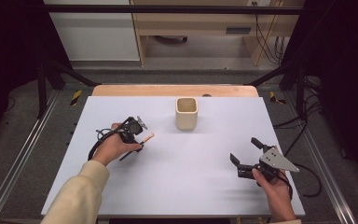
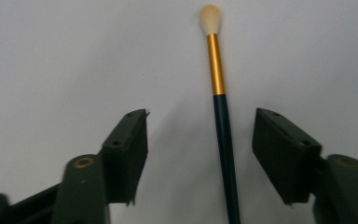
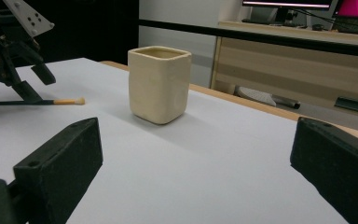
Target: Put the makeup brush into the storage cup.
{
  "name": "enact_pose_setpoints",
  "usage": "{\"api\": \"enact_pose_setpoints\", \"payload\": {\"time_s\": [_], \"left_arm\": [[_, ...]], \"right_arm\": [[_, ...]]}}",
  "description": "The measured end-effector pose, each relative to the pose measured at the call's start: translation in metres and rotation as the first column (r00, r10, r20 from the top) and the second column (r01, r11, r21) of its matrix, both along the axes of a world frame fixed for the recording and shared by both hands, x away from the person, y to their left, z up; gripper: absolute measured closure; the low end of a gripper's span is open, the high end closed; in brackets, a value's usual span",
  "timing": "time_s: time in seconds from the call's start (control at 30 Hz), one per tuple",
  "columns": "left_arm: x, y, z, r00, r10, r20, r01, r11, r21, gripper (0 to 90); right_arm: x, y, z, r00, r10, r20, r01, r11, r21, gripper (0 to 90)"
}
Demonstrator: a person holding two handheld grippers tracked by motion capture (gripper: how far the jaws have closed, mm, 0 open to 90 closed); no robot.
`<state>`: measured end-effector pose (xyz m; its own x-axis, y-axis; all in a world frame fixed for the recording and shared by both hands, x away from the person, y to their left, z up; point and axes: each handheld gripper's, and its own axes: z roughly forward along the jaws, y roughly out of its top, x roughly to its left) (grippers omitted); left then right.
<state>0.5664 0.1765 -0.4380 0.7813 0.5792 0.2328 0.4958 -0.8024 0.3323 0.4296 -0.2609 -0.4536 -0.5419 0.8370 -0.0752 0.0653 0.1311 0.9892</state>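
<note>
A paintbrush point(image 2: 223, 130) with a dark handle, gold ferrule and pale tip lies flat on the white table point(image 1: 191, 182). My left gripper point(image 2: 199, 119) points down over it, open. Its jaws straddle the handle with a gap on both sides, the brush nearer the right-hand jaw. In the high view the brush point(image 1: 148, 137) lies left of centre under the left gripper point(image 1: 136, 142). A cream square-sided cup point(image 1: 186, 114) stands upright at the back centre, its inside hidden from the right gripper view point(image 3: 159, 84). My right gripper point(image 1: 244, 149) rests at the front right, open wide and holding nothing, aimed toward the cup.
The right gripper view also shows the left gripper point(image 3: 33, 85) over the brush point(image 3: 65, 101) at the far left. A wooden strip point(image 1: 175, 90) edges the table's far side, with black frame bars beyond. Cables point(image 1: 307, 179) trail off the right edge.
</note>
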Motion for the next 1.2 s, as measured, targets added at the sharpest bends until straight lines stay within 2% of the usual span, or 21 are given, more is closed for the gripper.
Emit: {"api": "enact_pose_setpoints", "payload": {"time_s": [0.2,0.23,0.5,0.97,1.1,1.2], "left_arm": [[-0.0005,-0.0002,-0.0007,0.9995,-0.009,-0.03,0.009,0.9999,0.01,49.8],[-0.0005,-0.0002,-0.0006,0.9995,-0.009,-0.031,0.01,0.9999,0.009,53.5],[-0.0001,-0.0007,-0.0002,0.9994,-0.02,-0.029,0.02,0.9998,0.001,65.2],[0.0005,-0.0041,-0.0024,0.999,-0.027,-0.036,0.027,0.9996,0.004,74.2],[0.0008,-0.0047,-0.0037,0.9984,-0.023,-0.052,0.023,0.9997,0.003,75.2],[0.0011,-0.0048,-0.0045,0.9985,-0.023,-0.049,0.023,0.9997,0.005,75.3]], "right_arm": [[-0.0002,0.0001,0.0001,1.0,0.0,-0.003,0.0,1.0,-0.002,2.6],[-0.0001,0.0001,0.0,1.0,0.001,-0.001,-0.001,1.0,0.0,2.6],[0.0002,0.0003,-0.0002,1.0,0.002,-0.001,-0.002,1.0,0.001,2.7],[0.0001,0.0002,-0.0002,1.0,0.003,-0.002,-0.003,1.0,0.001,2.8],[0.0003,0.0002,-0.0003,1.0,0.004,-0.002,-0.004,1.0,-0.001,2.8],[0.0002,0.0002,-0.0002,1.0,0.004,-0.003,-0.004,1.0,0.001,2.8]]}}
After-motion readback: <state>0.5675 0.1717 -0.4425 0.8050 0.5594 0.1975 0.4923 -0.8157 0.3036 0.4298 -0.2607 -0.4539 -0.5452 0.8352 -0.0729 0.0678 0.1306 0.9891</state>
